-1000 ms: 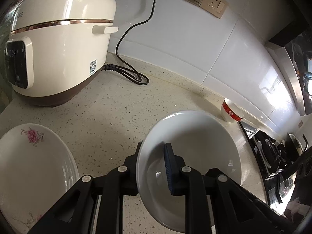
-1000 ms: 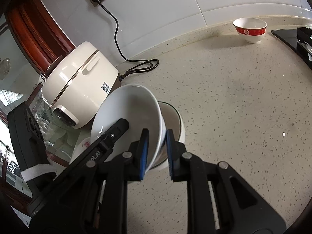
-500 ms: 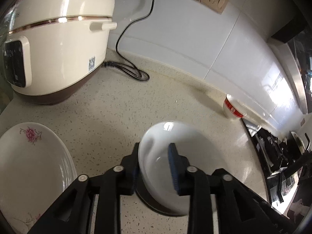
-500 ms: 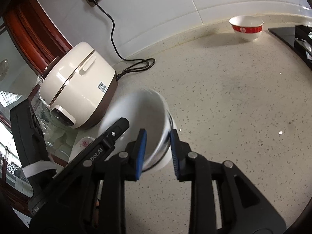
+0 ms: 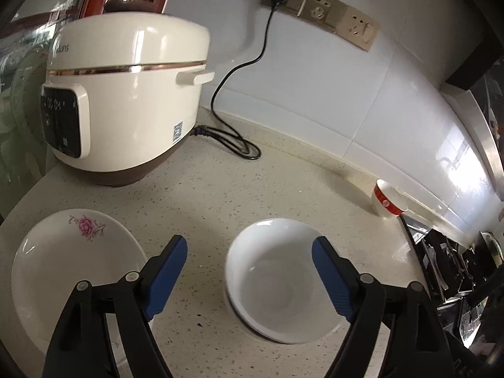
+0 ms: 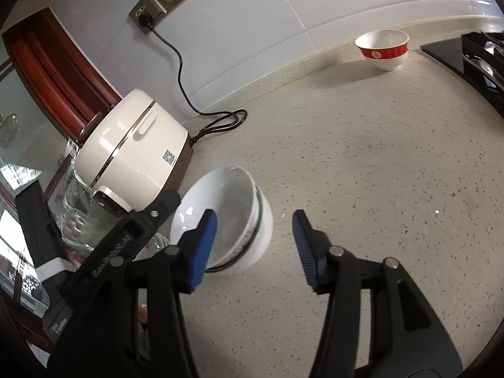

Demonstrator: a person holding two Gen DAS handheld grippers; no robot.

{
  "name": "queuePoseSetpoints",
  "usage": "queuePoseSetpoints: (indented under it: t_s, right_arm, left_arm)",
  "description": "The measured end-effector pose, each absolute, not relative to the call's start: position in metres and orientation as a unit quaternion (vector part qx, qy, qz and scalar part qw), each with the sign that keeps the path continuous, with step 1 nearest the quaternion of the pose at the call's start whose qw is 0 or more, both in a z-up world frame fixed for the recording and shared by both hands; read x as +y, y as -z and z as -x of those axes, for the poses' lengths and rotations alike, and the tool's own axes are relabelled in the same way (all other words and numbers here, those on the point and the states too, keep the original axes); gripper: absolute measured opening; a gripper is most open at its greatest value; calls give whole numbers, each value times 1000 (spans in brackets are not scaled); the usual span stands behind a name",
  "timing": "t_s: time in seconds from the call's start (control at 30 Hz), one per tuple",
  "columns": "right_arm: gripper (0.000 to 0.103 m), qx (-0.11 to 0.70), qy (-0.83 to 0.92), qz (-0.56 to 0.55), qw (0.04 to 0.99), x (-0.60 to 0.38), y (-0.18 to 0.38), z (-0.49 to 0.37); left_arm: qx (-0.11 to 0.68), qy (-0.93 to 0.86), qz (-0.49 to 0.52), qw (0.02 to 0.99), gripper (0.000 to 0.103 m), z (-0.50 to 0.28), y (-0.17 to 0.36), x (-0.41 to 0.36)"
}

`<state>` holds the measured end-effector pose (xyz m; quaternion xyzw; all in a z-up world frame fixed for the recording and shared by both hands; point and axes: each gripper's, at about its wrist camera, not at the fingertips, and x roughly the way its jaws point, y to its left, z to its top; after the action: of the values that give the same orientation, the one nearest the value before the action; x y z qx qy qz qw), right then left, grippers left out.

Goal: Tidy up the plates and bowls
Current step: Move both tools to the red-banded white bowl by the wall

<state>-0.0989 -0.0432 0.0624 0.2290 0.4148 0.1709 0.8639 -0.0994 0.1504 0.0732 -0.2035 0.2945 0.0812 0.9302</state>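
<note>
A plain white bowl (image 5: 280, 280) sits nested in a second white bowl on the speckled counter (image 5: 220, 195). My left gripper (image 5: 250, 264) hovers just in front of it; its jaws are opening, the bowl lies between the blue pads (image 5: 170, 271) and neither presses on it. From the right wrist view, the nested bowls (image 6: 226, 220) stand by the left pad of my right gripper (image 6: 252, 242), whose jaws are opening too, free of the rim. A flowered plate (image 5: 72, 267) lies at the left. A red-banded bowl (image 6: 382, 48) stands far off by the wall.
A cream rice cooker (image 5: 126, 94) stands at the back left, its black cord (image 5: 233, 145) looped on the counter up to the wall sockets (image 5: 318, 12). A black stove (image 6: 472, 56) borders the counter on the right. Glassware (image 6: 75, 220) sits beyond the cooker.
Both grippers held the white bowl tilted over the other bowl a second ago. It now rests inside that bowl, and both pairs of jaws have spread off it and pulled back a little.
</note>
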Motion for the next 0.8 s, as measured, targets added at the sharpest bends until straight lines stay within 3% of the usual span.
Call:
queuePoseSetpoints:
  t_s: [0.4, 0.63, 0.8]
  right_arm:
    - [61, 415, -133, -292, 851, -109, -43, 98]
    - [64, 410, -84, -317, 851, -169, -37, 87]
    - [67, 400, -42, -316, 859, -210, -45, 64]
  left_arm:
    - [285, -29, 139, 948, 83, 98, -91, 79]
    - [365, 74, 145, 916, 86, 58, -91, 20]
    - [377, 111, 174, 903, 87, 22, -96, -11]
